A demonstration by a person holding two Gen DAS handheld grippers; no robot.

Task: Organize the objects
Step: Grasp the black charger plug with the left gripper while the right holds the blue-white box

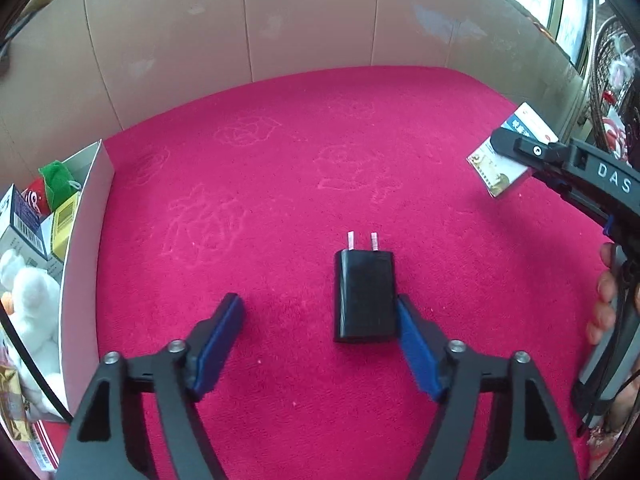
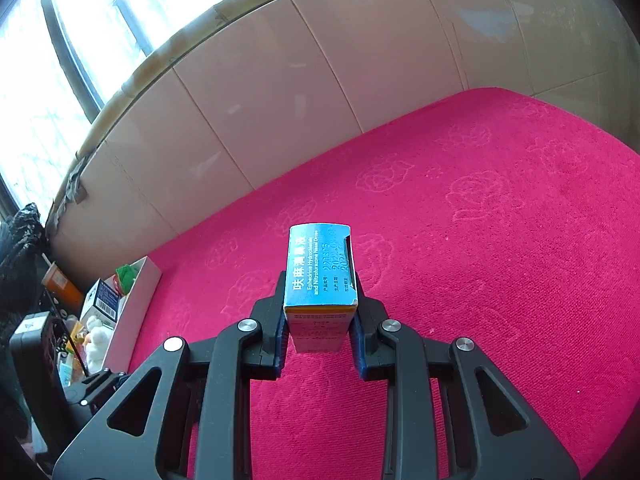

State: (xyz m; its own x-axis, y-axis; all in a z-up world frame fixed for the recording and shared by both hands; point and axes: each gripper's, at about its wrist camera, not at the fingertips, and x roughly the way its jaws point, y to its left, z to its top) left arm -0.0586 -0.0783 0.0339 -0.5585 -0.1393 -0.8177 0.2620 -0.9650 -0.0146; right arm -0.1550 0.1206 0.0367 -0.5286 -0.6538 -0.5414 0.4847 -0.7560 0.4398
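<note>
Starting at the left, a white box [image 1: 86, 240] sits at the edge of the pink cloth [image 1: 280, 160] with a fair share already tidied into it: a white plush toy [image 1: 28, 300], small cartons, something green (I cannot make out what); further along, the left gripper [image 1: 320, 332] hangs over a black charger [image 1: 365, 296] lying flat, prongs pointing away, its jaws wide, one blue pad [image 1: 416, 348] touching the charger's side, the other apart; so nothing is gripped there yet; at the right, the right gripper [image 2: 320, 320] is clamped on a blue medicine box [image 2: 320, 276], held above the cloth; those two items, I judge, remain.
</note>
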